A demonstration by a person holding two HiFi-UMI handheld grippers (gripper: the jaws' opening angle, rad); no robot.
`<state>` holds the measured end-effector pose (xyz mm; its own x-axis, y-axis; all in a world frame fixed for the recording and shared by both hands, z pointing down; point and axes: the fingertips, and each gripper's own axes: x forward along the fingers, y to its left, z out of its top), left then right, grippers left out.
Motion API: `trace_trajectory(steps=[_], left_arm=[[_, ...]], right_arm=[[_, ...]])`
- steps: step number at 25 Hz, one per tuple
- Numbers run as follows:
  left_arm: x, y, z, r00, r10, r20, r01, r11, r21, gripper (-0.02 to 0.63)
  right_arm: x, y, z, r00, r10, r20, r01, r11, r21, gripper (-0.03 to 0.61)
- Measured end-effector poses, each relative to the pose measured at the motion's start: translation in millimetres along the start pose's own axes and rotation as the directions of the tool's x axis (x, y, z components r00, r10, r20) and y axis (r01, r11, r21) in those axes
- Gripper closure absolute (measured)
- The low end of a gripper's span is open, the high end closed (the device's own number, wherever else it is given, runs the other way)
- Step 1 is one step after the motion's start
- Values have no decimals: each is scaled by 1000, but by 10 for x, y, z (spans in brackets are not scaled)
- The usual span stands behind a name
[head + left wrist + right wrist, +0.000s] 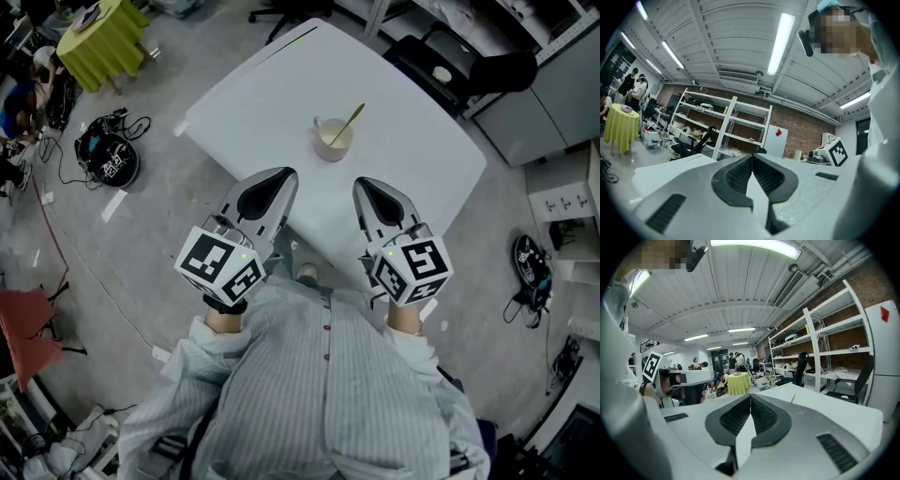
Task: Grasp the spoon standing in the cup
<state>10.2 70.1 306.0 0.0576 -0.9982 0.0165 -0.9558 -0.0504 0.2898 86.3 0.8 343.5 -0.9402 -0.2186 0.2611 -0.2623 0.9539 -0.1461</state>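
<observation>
Cup (332, 142) and spoon (349, 121) sit together near the middle of the white table (412, 169). The cup is pale and upright, and the gold-coloured spoon stands in it with its handle leaning up and to the right over the rim. I have both tools held back close to my chest, over the table's near edge and well apart from the cup. On the left gripper (284, 175) the jaws are pressed together: in the left gripper view the two ribbed pads (740, 173) meet at their tips with nothing between them. That camera looks up at ceiling lights and a rack of shelves (726, 126) against a brick wall. The right gripper (362, 186) is the same, closed tip to tip and pinching nothing, and its view is tilted up too. There I see the left gripper's marker cube (653, 365) off to the left. A thin yellow sliver beyond the jaws may be the spoon's handle, though I cannot be sure. On the floor to my left a round black device (110, 157) lies among cables, and a yellow-green cloth (98, 42) covers a table farther off.
</observation>
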Motion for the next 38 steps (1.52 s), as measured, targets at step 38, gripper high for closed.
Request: trace_trajectory(steps=[38], left_arm=[[2161, 1345, 10, 796, -543, -266, 524, 839, -146, 598]], right_arm=[[1396, -1490, 368, 842, -537, -57, 536, 820, 199, 569]])
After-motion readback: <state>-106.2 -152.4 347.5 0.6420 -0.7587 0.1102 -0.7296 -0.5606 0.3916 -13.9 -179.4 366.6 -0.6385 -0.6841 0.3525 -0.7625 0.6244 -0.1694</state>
